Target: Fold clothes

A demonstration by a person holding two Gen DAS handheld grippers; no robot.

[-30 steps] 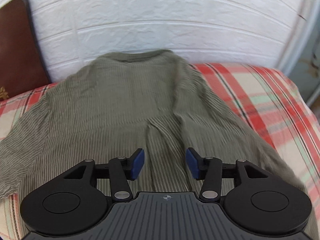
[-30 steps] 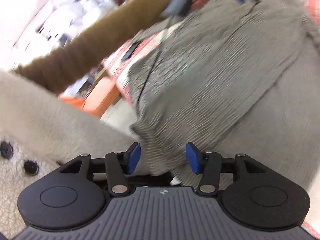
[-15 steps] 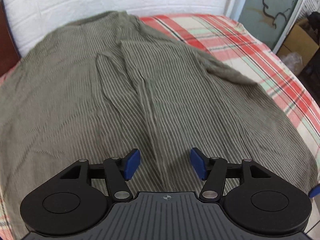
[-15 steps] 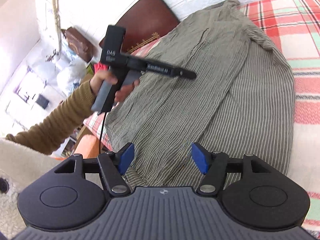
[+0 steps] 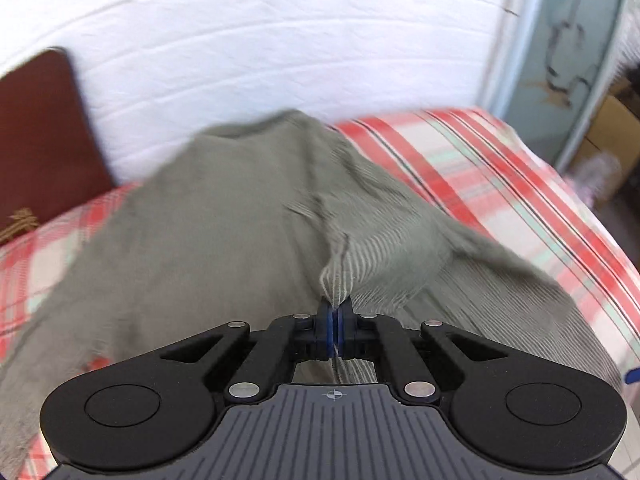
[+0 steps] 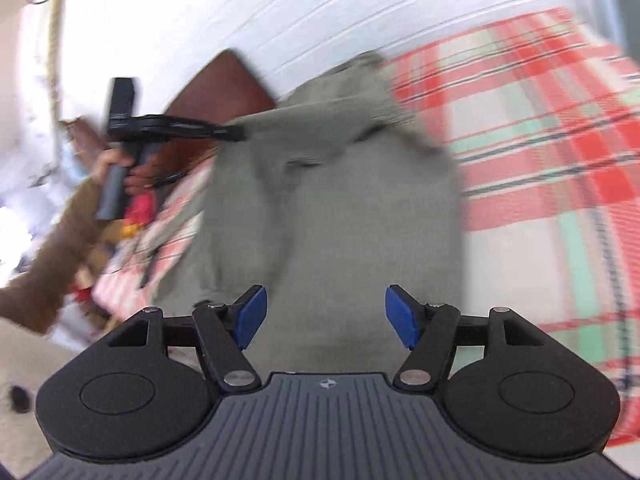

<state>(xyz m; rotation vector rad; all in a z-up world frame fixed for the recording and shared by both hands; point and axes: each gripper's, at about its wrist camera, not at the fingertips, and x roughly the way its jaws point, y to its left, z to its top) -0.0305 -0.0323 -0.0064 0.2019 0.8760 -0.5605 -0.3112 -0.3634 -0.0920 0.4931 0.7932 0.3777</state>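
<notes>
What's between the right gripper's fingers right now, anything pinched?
Nothing pinched. In the right wrist view the right gripper is open above the striped green shirt; only that cloth shows through the gap, lying below the fingers on the plaid bedsheet.

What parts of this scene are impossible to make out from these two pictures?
- Garment: its type and stripes on the left are smeared by blur in the left wrist view.
- Near hem: hidden under the left tool, which is pinching the cloth.
- Clutter beyond the hand: blurred in the right wrist view.
- Bedsheet: cut off by the frame edges.
</notes>
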